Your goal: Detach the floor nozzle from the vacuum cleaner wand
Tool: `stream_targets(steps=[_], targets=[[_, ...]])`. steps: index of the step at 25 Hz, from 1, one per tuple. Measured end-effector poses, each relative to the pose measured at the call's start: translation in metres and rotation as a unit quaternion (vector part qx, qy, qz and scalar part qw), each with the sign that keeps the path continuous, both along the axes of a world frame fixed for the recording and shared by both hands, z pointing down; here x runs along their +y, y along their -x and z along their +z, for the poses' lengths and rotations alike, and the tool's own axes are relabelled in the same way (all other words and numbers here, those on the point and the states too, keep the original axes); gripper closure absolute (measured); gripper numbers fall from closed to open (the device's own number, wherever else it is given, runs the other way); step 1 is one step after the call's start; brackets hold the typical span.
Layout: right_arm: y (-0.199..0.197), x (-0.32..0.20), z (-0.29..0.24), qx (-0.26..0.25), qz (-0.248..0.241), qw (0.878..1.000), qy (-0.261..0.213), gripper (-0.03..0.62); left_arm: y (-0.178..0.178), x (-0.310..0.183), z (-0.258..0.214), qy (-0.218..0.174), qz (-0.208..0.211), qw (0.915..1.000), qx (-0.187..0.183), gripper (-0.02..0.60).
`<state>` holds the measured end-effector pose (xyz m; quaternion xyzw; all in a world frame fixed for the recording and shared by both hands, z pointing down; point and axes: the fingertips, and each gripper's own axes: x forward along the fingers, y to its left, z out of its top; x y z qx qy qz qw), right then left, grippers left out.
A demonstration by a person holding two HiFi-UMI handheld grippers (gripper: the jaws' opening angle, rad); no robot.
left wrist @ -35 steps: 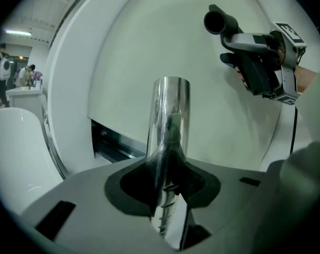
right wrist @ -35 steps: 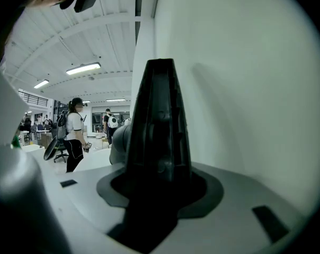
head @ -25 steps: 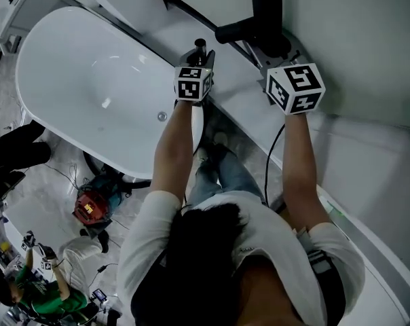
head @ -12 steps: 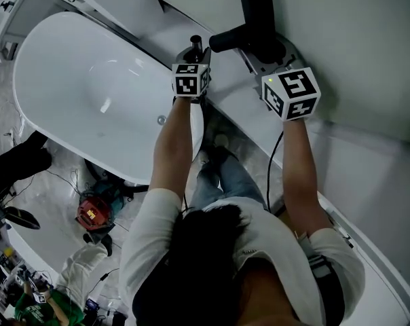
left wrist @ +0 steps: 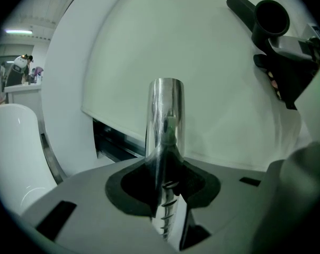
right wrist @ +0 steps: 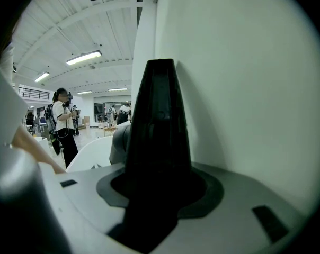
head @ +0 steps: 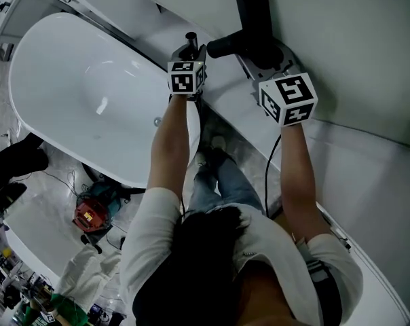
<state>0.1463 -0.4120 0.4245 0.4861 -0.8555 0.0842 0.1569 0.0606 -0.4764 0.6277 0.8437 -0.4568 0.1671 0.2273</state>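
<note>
In the left gripper view a chrome wand tube (left wrist: pixel 165 120) stands up between the jaws of my left gripper (left wrist: pixel 166 192), which is shut on it. The tube's end is bare. The black floor nozzle (head: pixel 254 20) lies apart from it, with its round neck socket (left wrist: pixel 272 17) open at the upper right. My right gripper (right wrist: pixel 156 194) is shut on the nozzle's tapered black body (right wrist: pixel 158 136). In the head view the left gripper (head: pixel 190 51) is just left of the nozzle neck, and the right gripper (head: pixel 267 63) is under the nozzle.
A white bathtub (head: pixel 83 94) fills the left of the head view, with its rim below the left gripper. A white curved panel (head: pixel 354 53) lies behind the nozzle. A red device (head: pixel 89 212) and cables sit on the floor. A person (right wrist: pixel 62 123) stands far off.
Both grippers have sunk a little with the wand and the nozzle still held. The left one has drifted left in the head view. The grips look unchanged.
</note>
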Motion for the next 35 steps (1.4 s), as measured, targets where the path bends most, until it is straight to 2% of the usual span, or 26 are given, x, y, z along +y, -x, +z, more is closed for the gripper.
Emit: stream_targets(steps=[10,19,21,26,31,35], targets=[[0.007,-0.009,0.017,-0.001,-0.006,1.000,0.016,0.389,0.019,-0.019,0.011,0.003,-0.015,0.9998,-0.010,0.465],[0.016,-0.017,0.023,-0.002,-0.010,1.000,0.022,0.388,0.020,-0.013,0.018,0.015,0.005,0.9999,-0.007,0.463],[0.021,-0.019,0.022,-0.003,-0.009,1.000,0.024,0.390,0.024,-0.011,0.016,0.013,0.009,0.9999,0.001,0.446],[0.026,-0.018,0.019,-0.004,-0.001,1.000,0.020,0.388,0.029,0.008,-0.001,0.004,0.010,0.9992,0.039,0.357],[0.031,-0.012,0.016,-0.008,0.011,1.000,0.023,0.388,0.050,0.035,-0.027,-0.016,-0.011,0.9976,0.067,0.356],[0.034,-0.002,0.015,-0.017,0.018,0.999,0.025,0.389,0.059,0.056,-0.063,-0.051,-0.016,0.9955,0.078,0.356]])
